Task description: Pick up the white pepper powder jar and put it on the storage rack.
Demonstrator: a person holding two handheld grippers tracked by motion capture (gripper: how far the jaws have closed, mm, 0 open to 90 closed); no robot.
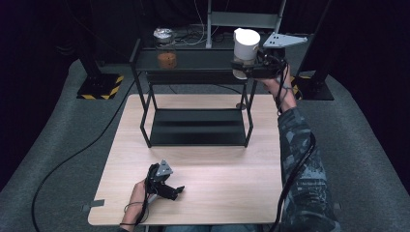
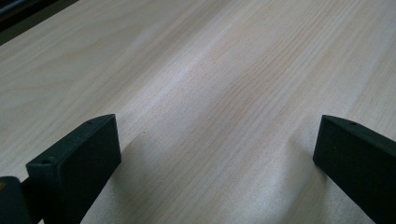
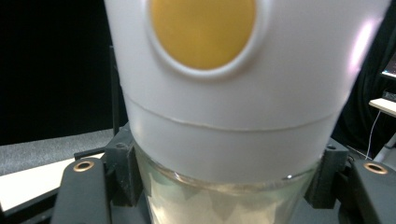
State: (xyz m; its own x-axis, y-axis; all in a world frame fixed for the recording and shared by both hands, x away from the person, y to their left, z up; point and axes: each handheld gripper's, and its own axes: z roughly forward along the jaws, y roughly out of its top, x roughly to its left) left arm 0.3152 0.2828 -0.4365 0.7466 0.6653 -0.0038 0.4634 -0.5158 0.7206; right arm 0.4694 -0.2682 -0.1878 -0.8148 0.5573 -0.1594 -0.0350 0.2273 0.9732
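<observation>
Halfway, by the look: white-lidded jar (image 1: 246,46) clenched in right tongs (image 1: 251,67) at the black rack's (image 1: 193,60) top-shelf right end (touching or lifted, unclear). Left tongs (image 1: 169,189) released, idle near the surface (image 1: 232,179).

Dim, dark surroundings; the table (image 1: 217,183) is lit from above, soft shadows, close views slightly blurred.

A clear glass jar (image 3: 219,200) with a tall white lid bearing a round yellow spot stands upright, clamped between the right gripper's (image 1: 251,67) jaws.
</observation>
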